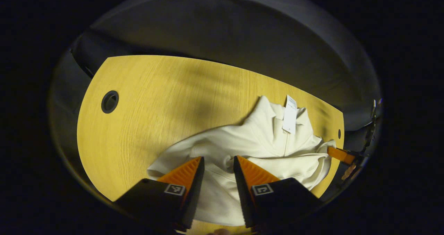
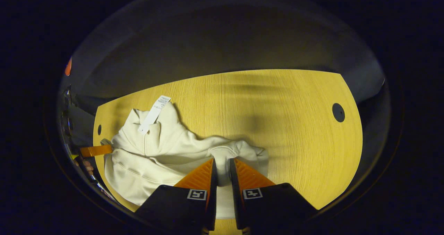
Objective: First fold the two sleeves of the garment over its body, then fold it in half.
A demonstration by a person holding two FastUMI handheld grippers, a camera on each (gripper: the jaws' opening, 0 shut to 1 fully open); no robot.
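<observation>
Two round cable holes [image 1: 110, 101] pierce the yellow wood-grain tabletop [image 1: 156, 99], one near each end, both well clear of the cream, soft-knit zip-neck garment [image 1: 270, 141] that lies bunched at the near edge with a white paper tag [image 1: 290, 114] on its collar. In the left gripper view, the left gripper [image 1: 218, 167] hovers over the cloth, fingers apart. In the right gripper view, the right gripper [image 2: 222, 169] has its fingers clamped on a gathered sleeve cuff [image 2: 222, 155].
</observation>
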